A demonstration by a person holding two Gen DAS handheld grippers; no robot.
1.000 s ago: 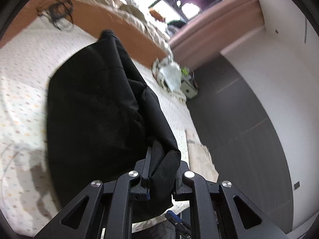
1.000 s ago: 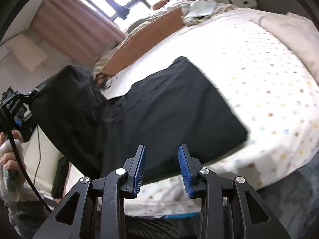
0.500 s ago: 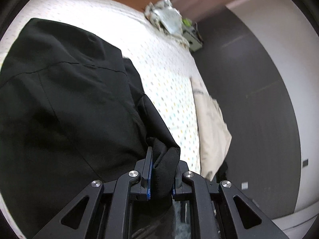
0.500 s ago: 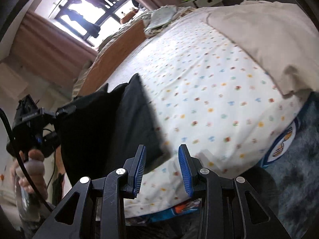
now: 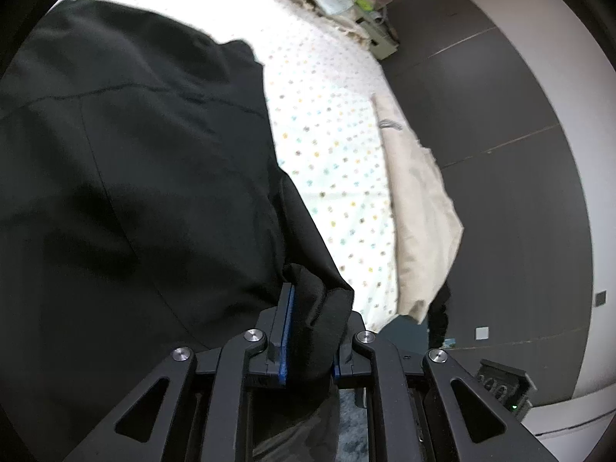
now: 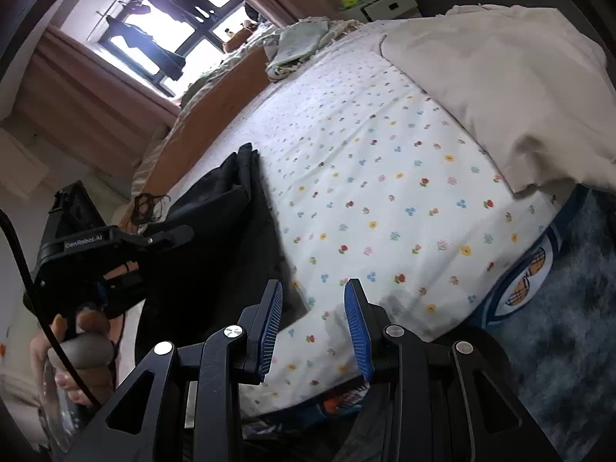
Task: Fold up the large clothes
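Note:
A large black garment [image 5: 134,161] lies partly on the bed's flower-print sheet [image 5: 327,146] and fills the left of the left wrist view. My left gripper [image 5: 312,331] is shut on a bunched fold of it near the bed's front edge. In the right wrist view the garment [image 6: 227,223] hangs at the left, held up by the left gripper's body [image 6: 96,246] in a hand. My right gripper [image 6: 313,323] is open and empty over the sheet [image 6: 385,200] near the front edge, to the right of the garment.
A cream blanket [image 6: 500,88] lies on the bed's right side. Crumpled cloth [image 6: 300,42] sits at the far end by a wooden headboard [image 6: 208,123]. A dark grey wall [image 5: 500,154] and a blue-grey rug [image 6: 569,327] border the bed. A window [image 6: 165,27] is behind.
My left gripper has carried the held fold lower and nearer the front edge. My right gripper has swung right, off the garment, and now sits over bare sheet.

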